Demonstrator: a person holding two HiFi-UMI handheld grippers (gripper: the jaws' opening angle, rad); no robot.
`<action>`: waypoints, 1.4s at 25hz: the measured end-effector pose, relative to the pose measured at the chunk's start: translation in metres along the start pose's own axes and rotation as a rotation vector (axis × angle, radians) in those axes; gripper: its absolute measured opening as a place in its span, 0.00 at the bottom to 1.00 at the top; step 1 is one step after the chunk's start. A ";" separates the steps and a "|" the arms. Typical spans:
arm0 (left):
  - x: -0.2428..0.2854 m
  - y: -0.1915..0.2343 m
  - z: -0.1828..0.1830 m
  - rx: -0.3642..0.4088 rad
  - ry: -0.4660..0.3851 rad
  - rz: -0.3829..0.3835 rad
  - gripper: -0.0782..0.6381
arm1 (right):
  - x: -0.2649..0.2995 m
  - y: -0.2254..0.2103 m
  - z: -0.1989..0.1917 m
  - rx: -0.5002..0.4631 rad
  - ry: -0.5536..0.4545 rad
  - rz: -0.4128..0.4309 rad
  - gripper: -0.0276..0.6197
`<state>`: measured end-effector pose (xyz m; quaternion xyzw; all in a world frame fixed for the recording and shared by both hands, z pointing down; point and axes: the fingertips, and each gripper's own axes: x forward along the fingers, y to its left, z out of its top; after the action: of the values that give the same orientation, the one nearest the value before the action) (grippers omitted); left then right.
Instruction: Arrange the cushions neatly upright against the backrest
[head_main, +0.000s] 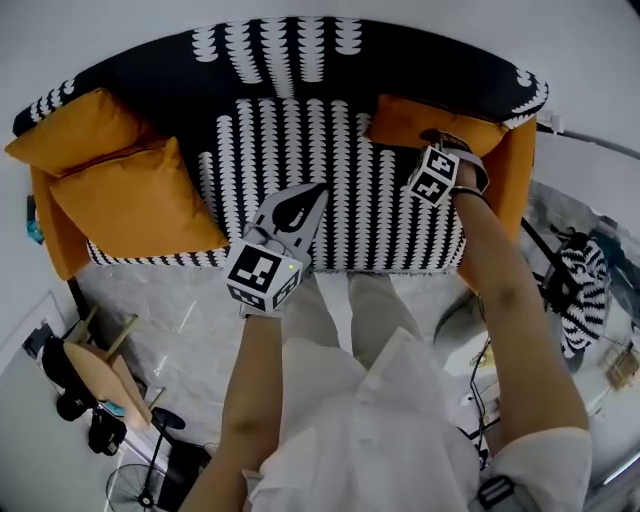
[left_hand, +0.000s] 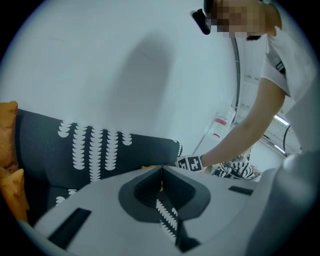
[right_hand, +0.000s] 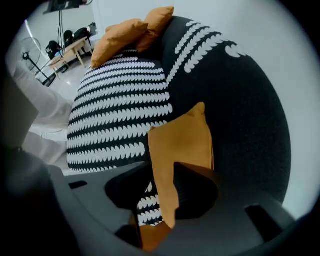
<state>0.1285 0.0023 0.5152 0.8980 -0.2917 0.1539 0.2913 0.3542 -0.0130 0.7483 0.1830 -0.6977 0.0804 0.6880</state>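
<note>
Standing the orange cushion (right_hand: 182, 145) upright in the sofa's (head_main: 300, 60) right back corner looks like the step in hand. The right gripper (right_hand: 160, 187) points down, jaws apart around the cushion's edge, one pad clear of the fabric. Pinch deeper before lifting, then square it against the backrest. The left gripper (head_main: 297, 212), jaws together and empty, hovers over the seat's front edge.

No words or numbers could be read. The marker cube (head_main: 264, 277) bore only black-and-white squares. A red-striped label (left_hand: 218, 122) was illegible.
</note>
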 end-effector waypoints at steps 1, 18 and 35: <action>-0.006 0.003 0.003 -0.003 -0.011 0.006 0.13 | -0.007 0.000 0.009 0.018 -0.022 0.008 0.28; -0.192 0.079 0.003 -0.101 -0.152 0.270 0.13 | -0.120 0.077 0.326 -0.073 -0.461 0.265 0.34; -0.324 0.158 -0.067 -0.275 -0.236 0.468 0.13 | -0.092 0.141 0.567 -0.289 -0.424 0.244 0.42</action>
<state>-0.2293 0.0798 0.4920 0.7702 -0.5406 0.0704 0.3309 -0.2259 -0.0763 0.6541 0.0104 -0.8471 0.0223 0.5309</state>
